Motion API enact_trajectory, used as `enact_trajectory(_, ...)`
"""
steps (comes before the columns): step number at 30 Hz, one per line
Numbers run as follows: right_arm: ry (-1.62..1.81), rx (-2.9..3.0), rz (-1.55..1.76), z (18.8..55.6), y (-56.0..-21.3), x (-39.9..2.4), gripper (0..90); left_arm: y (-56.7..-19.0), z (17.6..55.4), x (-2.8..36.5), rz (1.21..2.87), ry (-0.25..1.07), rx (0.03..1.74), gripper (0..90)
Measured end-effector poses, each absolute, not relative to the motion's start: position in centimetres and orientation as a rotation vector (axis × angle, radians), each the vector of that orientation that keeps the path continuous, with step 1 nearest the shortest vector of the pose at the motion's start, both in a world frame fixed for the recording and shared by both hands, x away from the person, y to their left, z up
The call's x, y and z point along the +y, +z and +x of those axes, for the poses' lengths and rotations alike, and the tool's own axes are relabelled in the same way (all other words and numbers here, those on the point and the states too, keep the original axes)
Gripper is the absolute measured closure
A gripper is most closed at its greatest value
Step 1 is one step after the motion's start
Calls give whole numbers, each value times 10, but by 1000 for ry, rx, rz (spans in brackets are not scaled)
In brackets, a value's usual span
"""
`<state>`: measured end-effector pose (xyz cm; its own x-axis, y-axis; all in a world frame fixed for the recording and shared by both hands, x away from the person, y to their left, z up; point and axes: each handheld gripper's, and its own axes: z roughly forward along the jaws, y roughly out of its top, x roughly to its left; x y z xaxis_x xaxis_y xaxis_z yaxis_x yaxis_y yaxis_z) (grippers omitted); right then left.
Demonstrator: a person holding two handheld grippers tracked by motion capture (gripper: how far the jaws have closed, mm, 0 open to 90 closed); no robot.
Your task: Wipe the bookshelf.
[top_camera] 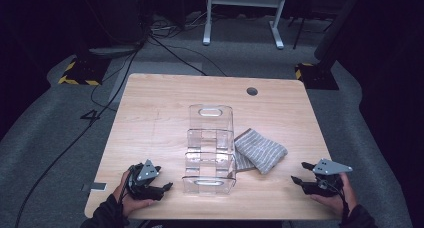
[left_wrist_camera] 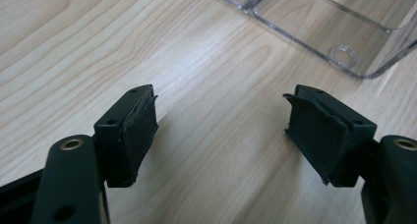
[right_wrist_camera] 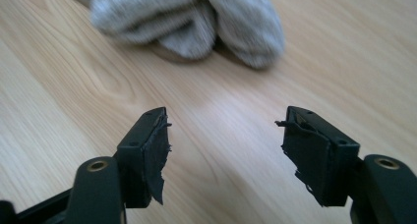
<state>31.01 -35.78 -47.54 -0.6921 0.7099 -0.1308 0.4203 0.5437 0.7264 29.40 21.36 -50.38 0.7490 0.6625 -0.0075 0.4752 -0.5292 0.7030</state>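
A clear plastic organizer (top_camera: 210, 148) with several compartments stands mid-table; its near corner (left_wrist_camera: 339, 42) lies ahead of my left jaws. A folded grey striped cloth (top_camera: 261, 152) lies against the organizer's right side, and its bundled end (right_wrist_camera: 196, 17) sits ahead of my right jaws. My left gripper (top_camera: 166, 187) rests open near the front edge, left of the organizer, with bare wood between its pads (left_wrist_camera: 137, 130). Low over the front right of the table, my right gripper (top_camera: 298, 172) is open and holds nothing, apart from the cloth.
The wooden table (top_camera: 150, 118) has a cable hole (top_camera: 252, 91) at the back right. Beyond it are grey carpet with cables (top_camera: 165, 48), a white desk frame (top_camera: 245, 13) and yellow-black taped bases (top_camera: 80, 73).
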Motion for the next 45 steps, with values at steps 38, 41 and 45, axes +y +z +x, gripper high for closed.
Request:
enact_trajectory(38,1036,2250,1186,287,-505,-411,304,-505,280,268,2169,418,1076,154)
enact_trajectory(41,1030,2260,1188,294,-504,-407,296,-505,281,268,2176,420,1071,150)
enact_trajectory(45,1029,2260,1189,299,-504,-403,295,-505,281,268,2176,419,1069,150)
